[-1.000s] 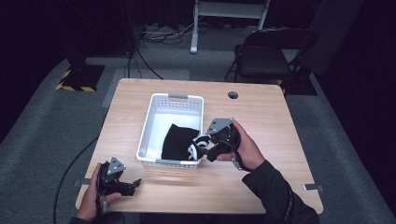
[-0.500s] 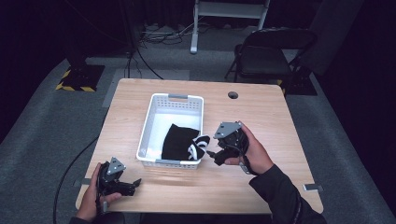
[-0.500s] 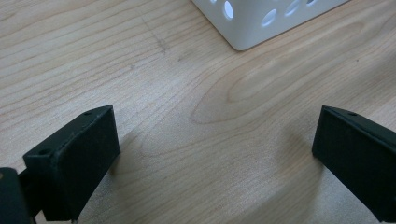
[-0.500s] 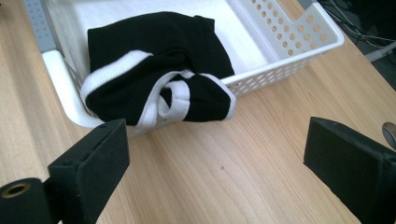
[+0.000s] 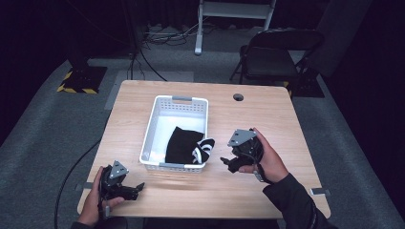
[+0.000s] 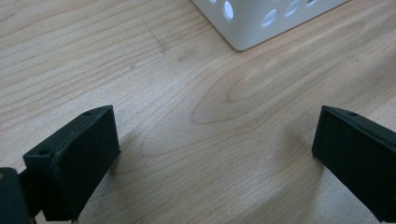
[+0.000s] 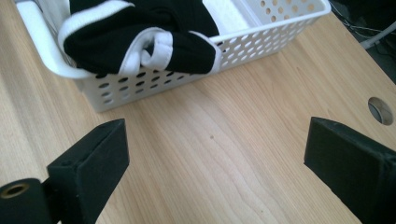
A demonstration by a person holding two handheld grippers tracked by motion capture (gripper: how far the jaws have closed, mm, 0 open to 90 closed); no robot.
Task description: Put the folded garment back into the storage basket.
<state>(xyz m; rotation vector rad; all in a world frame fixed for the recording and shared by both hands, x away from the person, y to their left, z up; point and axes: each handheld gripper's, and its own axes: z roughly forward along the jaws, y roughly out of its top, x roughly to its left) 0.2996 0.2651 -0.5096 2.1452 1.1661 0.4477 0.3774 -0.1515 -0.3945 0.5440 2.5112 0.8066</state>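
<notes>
A white perforated basket [image 5: 162, 114] stands mid-table and holds a black garment with white trim [image 5: 184, 145]. A fold of it hangs over the basket's near right rim [image 7: 140, 37]. My right gripper [image 5: 231, 163] hovers just right of the basket, pointing at it. Its jaws are open over bare wood [image 7: 217, 140] with nothing between them. My left gripper [image 5: 135, 189] rests low at the table's front left, jaws open and empty [image 6: 215, 135], with the basket's corner [image 6: 252, 28] ahead of it.
The wooden table [image 5: 267, 119] has a round cable hole [image 5: 238, 97] at its far right, also seen as the hole [image 7: 380, 109] in the right gripper view. A black folding chair [image 5: 272, 57] and floor cables lie beyond the table.
My right gripper has drawn back to the right, away from the basket's rim. The garment stays in the basket. The left gripper has not moved.
</notes>
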